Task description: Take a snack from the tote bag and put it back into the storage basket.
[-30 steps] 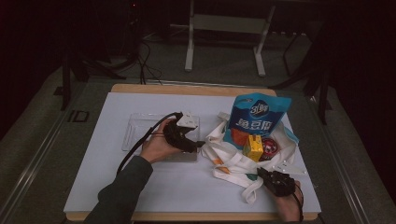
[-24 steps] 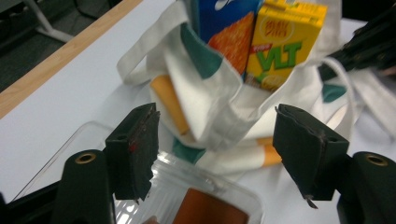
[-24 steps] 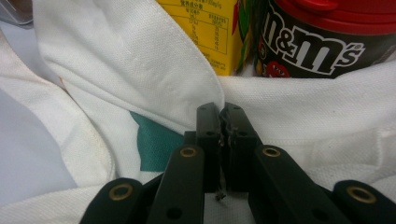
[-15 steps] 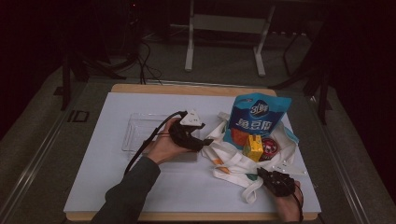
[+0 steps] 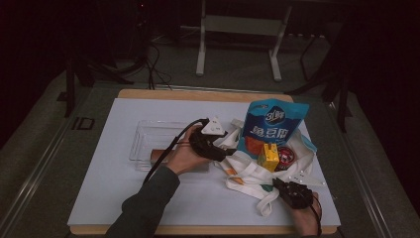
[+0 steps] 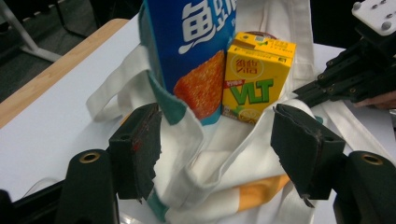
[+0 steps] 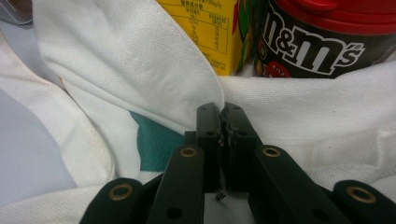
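- Your right gripper [image 5: 283, 185] has its fingers [image 7: 208, 122] pressed together on the near edge of the white tote bag [image 5: 250, 168]. In the right gripper view a fold of the white cloth runs down between the tips, so they look to be pinching fabric, likely to pin that side while the other hand works the mouth.
- Your left gripper [image 5: 229, 152] comes at the tote bag from the side away from the right gripper. Its fingers [image 6: 140, 144] stand spread, having eased in only slightly just now.
- In the left gripper view the bag's rumpled rim and a fold with a teal patch lie between those fingers. The left finger sits right at the cloth; the right one looks just clear of it. I cannot tell whether either presses, so treat this as not yet a grip.
- The tote bag lies slumped on the white worktop [image 5: 124, 124], its mouth open towards you.
- Inside the tote bag the blue snack pouch [image 5: 272, 126] stands upright at the back. The yellow VLT drink carton [image 5: 269, 156] stands against its front, with the M&M's tub [image 5: 286, 155] beside the carton.
- Outside the tote bag, beyond your left hand [image 5: 181, 156], sits a clear plastic tray [image 5: 148, 139].
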